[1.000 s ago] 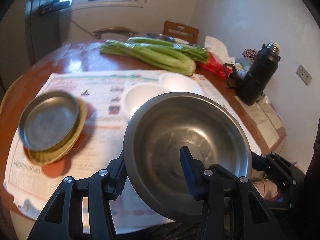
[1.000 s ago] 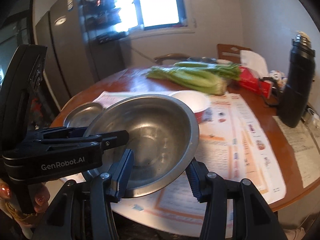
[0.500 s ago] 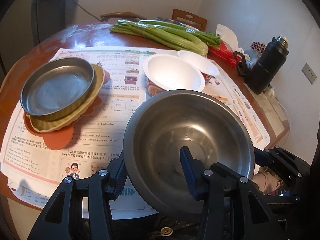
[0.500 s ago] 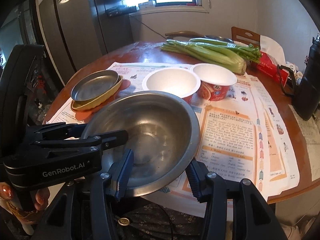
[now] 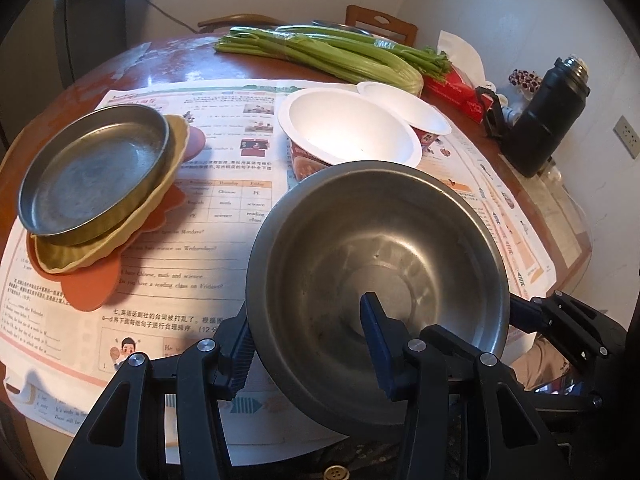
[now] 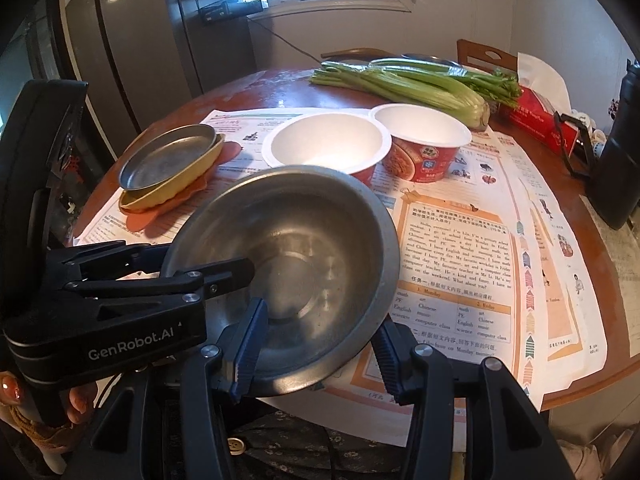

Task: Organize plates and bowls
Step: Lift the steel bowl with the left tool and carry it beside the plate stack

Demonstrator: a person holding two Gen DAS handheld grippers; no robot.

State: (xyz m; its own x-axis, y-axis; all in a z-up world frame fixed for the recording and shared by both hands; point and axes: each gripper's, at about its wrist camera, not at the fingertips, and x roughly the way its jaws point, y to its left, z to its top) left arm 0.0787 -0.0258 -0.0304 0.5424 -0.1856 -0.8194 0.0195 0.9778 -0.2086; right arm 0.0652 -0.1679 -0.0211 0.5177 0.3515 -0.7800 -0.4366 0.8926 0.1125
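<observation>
Here both grippers grasp one steel bowl [image 5: 376, 280] by its rim: the left gripper [image 5: 308, 348] has one finger inside the bowl and one outside its wall, and the right gripper [image 6: 316, 344] clamps the opposite side of the rim the same way. The bowl hangs over the near edge of the round table [image 6: 256, 92], above printed paper sheets [image 6: 460, 264]. Beyond it stand two white paper bowls [image 6: 328, 142], touching. Toward the table's left edge a metal plate [image 5: 96, 172] sits stacked in a yellow dish [image 5: 80, 256].
</observation>
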